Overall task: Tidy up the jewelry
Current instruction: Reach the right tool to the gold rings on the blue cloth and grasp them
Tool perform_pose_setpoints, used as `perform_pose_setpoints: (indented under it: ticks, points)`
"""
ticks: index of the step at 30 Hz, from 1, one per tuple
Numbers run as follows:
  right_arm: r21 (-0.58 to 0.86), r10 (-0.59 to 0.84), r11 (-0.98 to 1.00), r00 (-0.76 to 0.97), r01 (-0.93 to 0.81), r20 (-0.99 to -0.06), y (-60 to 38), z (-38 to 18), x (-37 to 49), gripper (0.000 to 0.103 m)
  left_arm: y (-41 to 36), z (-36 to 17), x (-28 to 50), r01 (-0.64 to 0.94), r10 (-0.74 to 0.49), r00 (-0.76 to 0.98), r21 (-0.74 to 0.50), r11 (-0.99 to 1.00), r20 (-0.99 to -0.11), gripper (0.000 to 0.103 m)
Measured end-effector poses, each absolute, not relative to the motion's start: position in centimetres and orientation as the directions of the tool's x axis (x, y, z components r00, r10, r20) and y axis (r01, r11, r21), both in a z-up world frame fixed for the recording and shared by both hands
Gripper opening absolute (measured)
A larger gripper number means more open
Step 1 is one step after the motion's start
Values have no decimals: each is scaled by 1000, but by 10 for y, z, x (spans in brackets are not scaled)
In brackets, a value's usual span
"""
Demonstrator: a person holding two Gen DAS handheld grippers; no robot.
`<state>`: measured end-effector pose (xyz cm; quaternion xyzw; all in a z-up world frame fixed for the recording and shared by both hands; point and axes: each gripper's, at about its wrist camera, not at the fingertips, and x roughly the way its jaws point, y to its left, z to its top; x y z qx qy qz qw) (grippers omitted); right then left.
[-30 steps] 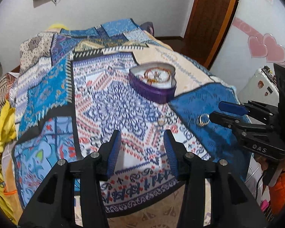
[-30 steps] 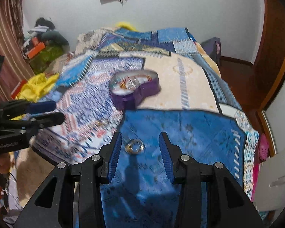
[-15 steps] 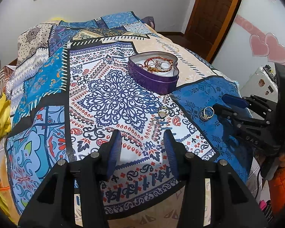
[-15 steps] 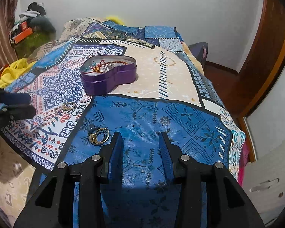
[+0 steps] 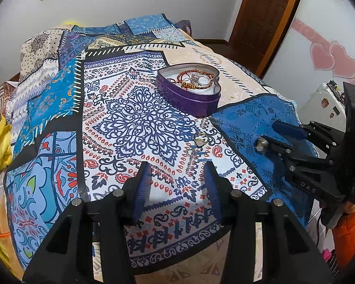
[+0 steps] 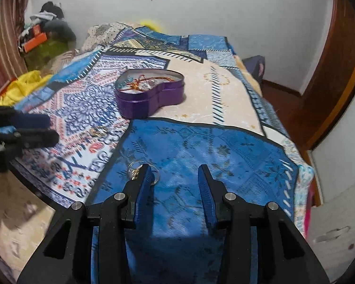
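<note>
- A patchwork bedspread in blue, white and red is covering a bed, seen from two cameras riding on hand-held grippers
- A purple heart-shaped tin is sitting open at about one o'clock from the left gripper, holding red cord bracelets and other small pieces
- Two small rings are lying loose on the white patterned patch, just past the left gripper at twelve to one o'clock, well short of the tin
- The left gripper's fingers are standing partly open with nothing between them, hovering above the spread
- The right gripper is also partly open and holding nothing
- Compared with half a second ago, the right gripper is sitting closer to a cluster of thin rings on the blue patch; the cluster is now lying right at the tip of its left finger, at about eleven o'clock, partly hidden behind it rather than between the two fingers
- In the left view the same cluster is showing at three o'clock, just at the right gripper's fingertips
- This is suggesting the right hand is lining up to pick the cluster, though a small shift leftward seems needed before closing
- The tin is waiting at twelve o'clock from the right gripper, well apart
</note>
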<state>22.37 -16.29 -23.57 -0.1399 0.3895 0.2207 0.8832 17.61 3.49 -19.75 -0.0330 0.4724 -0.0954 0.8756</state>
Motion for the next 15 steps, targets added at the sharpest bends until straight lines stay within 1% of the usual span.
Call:
perform_pose_setpoints:
  ticks: [8,15]
  points:
    - [-138,227,873,639,-468,-735,-180,-234,220,37,35,-198,176,134,-200,536,-151,979,-820,45]
    - [-112,215,893,632,-435,-744,-193,-229,220,37,33,-198,174,141,-199,532,-146,979,-823,45]
